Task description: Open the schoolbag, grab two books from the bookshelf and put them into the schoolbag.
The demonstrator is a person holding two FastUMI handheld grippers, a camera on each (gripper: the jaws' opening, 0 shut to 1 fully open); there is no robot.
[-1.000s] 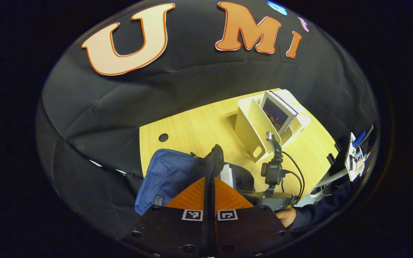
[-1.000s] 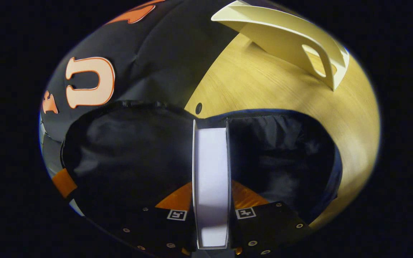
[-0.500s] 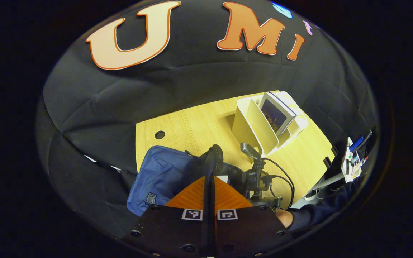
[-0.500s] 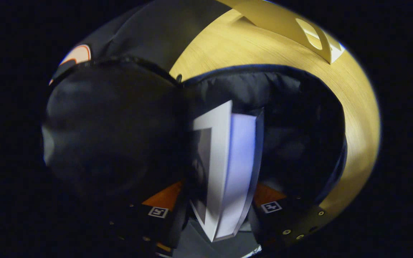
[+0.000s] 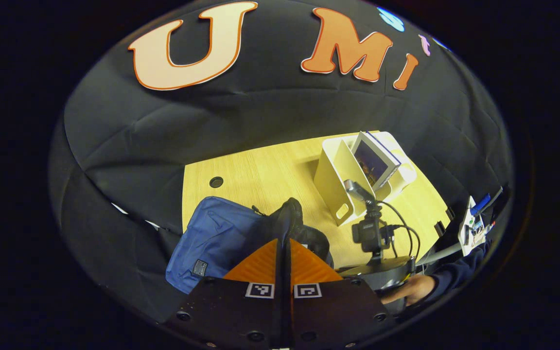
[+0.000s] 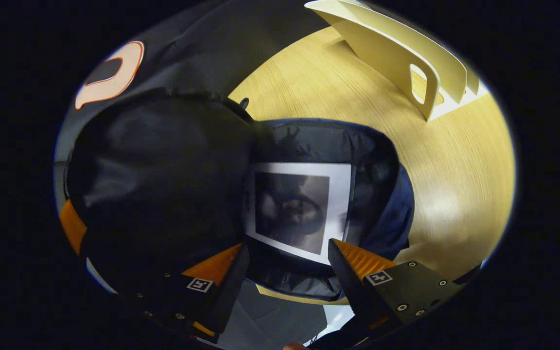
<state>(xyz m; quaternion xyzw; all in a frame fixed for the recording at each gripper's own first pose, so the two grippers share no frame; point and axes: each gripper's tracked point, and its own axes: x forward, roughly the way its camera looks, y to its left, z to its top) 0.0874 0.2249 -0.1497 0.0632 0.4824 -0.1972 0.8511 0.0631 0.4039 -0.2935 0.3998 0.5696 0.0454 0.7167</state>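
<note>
The blue schoolbag (image 5: 212, 238) lies on the wooden table (image 5: 260, 175). My left gripper (image 5: 284, 243) is shut on the edge of its flap (image 5: 290, 216) and holds that flap up. In the right gripper view the lifted flap's dark lining (image 6: 163, 184) stands at the left. A book (image 6: 294, 209) with a white-bordered cover lies flat inside the schoolbag (image 6: 387, 214). Just in front of the book my right gripper (image 6: 288, 247) is open, its fingers apart and touching nothing. Another book (image 5: 375, 163) leans in the white bookshelf (image 5: 338, 184).
The bookshelf (image 6: 406, 63) stands to the far right of the bag on the table (image 6: 455, 184). A round cable hole (image 5: 216, 182) is near the table's back edge. A hand (image 5: 406, 289) in a dark sleeve holds the right gripper (image 5: 372, 233), cables trailing from it.
My right gripper has let go of the book, opened and drawn back up; the book went from upright between its fingers to lying flat in the bag. The left gripper keeps holding the flap.
</note>
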